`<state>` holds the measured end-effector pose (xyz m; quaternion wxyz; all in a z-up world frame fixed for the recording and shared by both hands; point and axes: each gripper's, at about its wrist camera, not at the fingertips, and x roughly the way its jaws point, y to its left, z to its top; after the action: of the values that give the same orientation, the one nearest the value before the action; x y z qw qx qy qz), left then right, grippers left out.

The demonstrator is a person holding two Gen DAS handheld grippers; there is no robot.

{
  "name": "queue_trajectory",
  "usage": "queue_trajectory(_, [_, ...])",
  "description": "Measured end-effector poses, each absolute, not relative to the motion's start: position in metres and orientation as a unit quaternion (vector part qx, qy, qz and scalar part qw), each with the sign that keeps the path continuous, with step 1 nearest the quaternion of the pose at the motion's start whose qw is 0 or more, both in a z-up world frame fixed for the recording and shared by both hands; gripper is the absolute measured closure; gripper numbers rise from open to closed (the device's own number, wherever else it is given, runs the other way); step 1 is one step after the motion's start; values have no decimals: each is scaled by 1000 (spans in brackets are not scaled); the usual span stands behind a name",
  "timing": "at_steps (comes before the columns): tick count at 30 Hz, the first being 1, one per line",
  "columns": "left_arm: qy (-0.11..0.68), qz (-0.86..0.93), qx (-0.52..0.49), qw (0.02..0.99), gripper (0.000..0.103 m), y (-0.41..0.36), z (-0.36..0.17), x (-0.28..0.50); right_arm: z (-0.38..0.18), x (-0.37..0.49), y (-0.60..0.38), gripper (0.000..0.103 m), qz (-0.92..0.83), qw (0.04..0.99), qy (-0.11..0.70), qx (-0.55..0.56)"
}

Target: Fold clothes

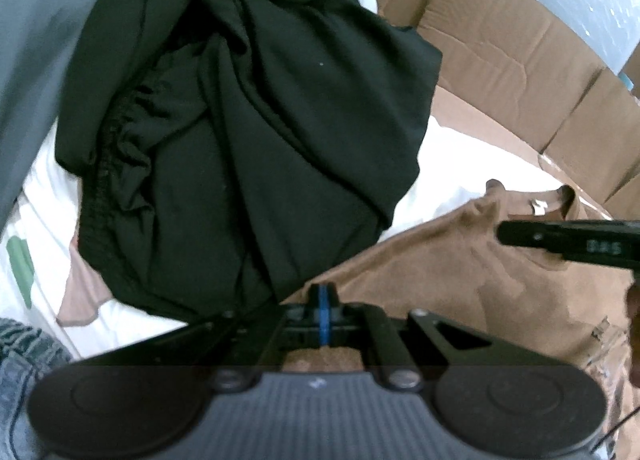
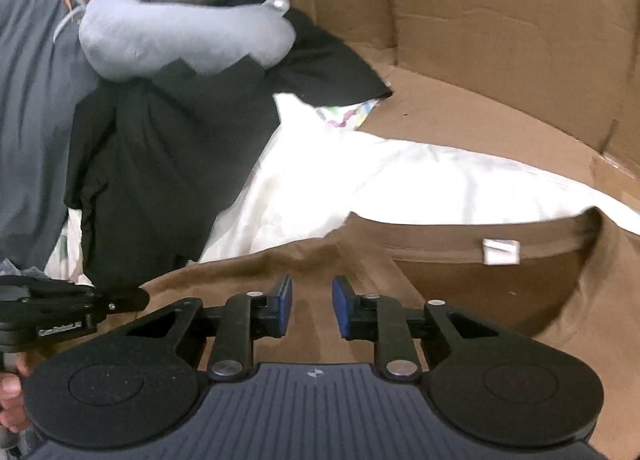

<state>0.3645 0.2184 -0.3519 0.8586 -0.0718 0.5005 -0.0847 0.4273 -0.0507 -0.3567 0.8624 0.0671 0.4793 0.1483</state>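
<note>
A brown shirt (image 1: 460, 284) lies spread on a white sheet (image 1: 452, 175). My left gripper (image 1: 324, 302) has its blue pads pressed together on the shirt's edge. In the right wrist view the brown shirt (image 2: 460, 300) shows its neck opening and a white label (image 2: 501, 251). My right gripper (image 2: 312, 300) hovers just above this cloth, its jaws apart with nothing pinched between them. Each gripper also shows in the other's view: the right gripper (image 1: 508, 236) and the left gripper (image 2: 138, 297). A crumpled black garment (image 1: 248, 139) with an elastic waistband lies beyond the shirt.
Brown cardboard walls (image 2: 480, 19) enclose the far and right sides. A grey neck pillow (image 2: 180, 35) rests on the black garment (image 2: 160, 159). Grey bedding (image 2: 28, 99) lies at the left. A hand (image 2: 10, 392) shows at the lower left edge.
</note>
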Motion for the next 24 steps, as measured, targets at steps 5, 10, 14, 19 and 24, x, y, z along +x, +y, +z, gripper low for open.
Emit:
queue_trajectory(5, [503,-84,-72,857,100,217,-351,366,-377,443,-38,76,146,861,484,66])
queue_trajectory(10, [500,-90,-73,858,100,218,-353,365,-386,454,-39,81,131,868,474,68])
queue_trajectory(14, [500,-89,-73,858,100,217,-353,365,-391,465,-42,86,128,870,473,64])
queue_trajectory(19, [499,-88,-70,859,100,216,-352,363,-389,473,-47,99,130,870,473,57])
queue_trajectory(24, [503,-74,-82,857,101,219,-340,354,-374,476,-57,98,124,873,468,58])
